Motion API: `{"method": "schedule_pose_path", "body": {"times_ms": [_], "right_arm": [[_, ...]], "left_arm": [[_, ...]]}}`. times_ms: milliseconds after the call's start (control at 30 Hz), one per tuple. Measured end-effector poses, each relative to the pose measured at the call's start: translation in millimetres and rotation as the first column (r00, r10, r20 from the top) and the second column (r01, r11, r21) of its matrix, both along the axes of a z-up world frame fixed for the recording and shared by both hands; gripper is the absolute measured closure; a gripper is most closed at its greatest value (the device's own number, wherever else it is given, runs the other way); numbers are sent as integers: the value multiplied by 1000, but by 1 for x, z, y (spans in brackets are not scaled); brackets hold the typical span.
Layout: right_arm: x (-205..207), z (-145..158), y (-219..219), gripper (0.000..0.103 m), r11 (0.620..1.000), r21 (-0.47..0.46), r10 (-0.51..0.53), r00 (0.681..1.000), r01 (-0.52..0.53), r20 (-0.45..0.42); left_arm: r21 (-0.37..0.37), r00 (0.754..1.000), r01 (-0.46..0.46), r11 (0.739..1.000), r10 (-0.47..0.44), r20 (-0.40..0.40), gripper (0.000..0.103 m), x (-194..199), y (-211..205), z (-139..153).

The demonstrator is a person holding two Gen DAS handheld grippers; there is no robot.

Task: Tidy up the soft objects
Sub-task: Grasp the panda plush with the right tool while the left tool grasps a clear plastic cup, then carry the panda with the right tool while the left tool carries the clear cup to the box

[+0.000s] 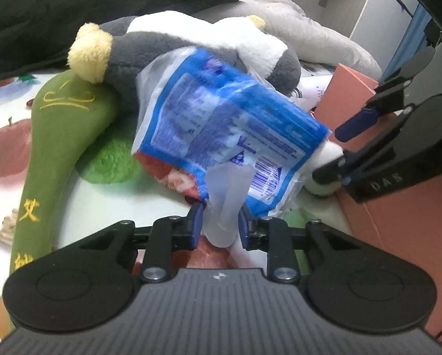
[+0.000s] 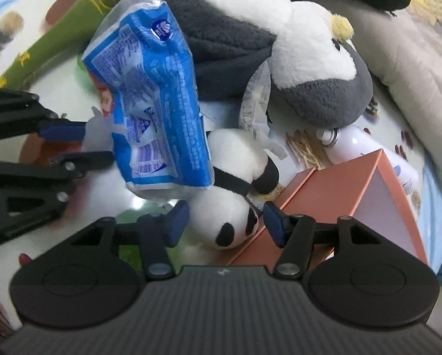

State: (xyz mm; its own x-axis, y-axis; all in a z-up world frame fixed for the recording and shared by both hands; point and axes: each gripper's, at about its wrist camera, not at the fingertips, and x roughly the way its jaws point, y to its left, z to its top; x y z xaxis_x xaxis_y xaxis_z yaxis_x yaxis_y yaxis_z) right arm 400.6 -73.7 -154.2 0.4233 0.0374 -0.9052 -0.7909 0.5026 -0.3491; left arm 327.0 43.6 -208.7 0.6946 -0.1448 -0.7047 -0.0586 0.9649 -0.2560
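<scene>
Grippers meet over a cluttered table: the left gripper [image 1: 220, 225] pinches the clear plastic tail of a blue packet [image 1: 221, 124], lifted above the plush penguin [image 1: 167, 56]. The right gripper [image 2: 225, 222] stands open astride a toy panda [image 2: 232, 195], beside an orange box [image 2: 339, 189].

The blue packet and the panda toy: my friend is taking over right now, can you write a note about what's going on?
Left gripper: fingers closed on the clear flap of the blue packet, holding it up.
Right gripper: open, fingers either side of the small panda toy, not squeezing it.
Nearby: grey-and-white plush, green plush, pink box beside the panda.
Done: packet picked up.
Left: nothing looks put away yet; grab the panda, place both, then the other plushes.
</scene>
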Motion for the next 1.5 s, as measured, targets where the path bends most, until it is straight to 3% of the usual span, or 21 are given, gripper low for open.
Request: {"method": "schedule_pose_path", "body": {"times_ms": [33, 467, 967, 1133, 1367, 1500], "right_arm": [[-1, 1, 0, 64, 1000, 3, 3, 1000, -3, -2], [-41, 15, -10, 65, 993, 79, -84, 991, 93, -108], [-138, 26, -25, 66, 966, 178, -167, 979, 186, -117], [-166, 23, -31, 66, 929, 244, -243, 957, 276, -156], [-207, 17, -46, 66, 819, 375, -380, 901, 433, -210], [-221, 13, -52, 63, 772, 427, -426, 882, 470, -202]], "left_arm": [[-6, 1000, 0, 1000, 0, -2, 74, -3, 0, 1], [-67, 1000, -24, 997, 23, -13, 75, -50, 9, 22], [-81, 996, -7, 997, 0, -86, 75, -128, 13, 27], [-80, 995, 1, 997, -9, -104, 75, -143, 19, 29], [-76, 991, 21, 997, -30, -129, 75, -153, 27, 31], [-86, 991, 30, 996, -41, -130, 75, -157, 28, 33]]}}
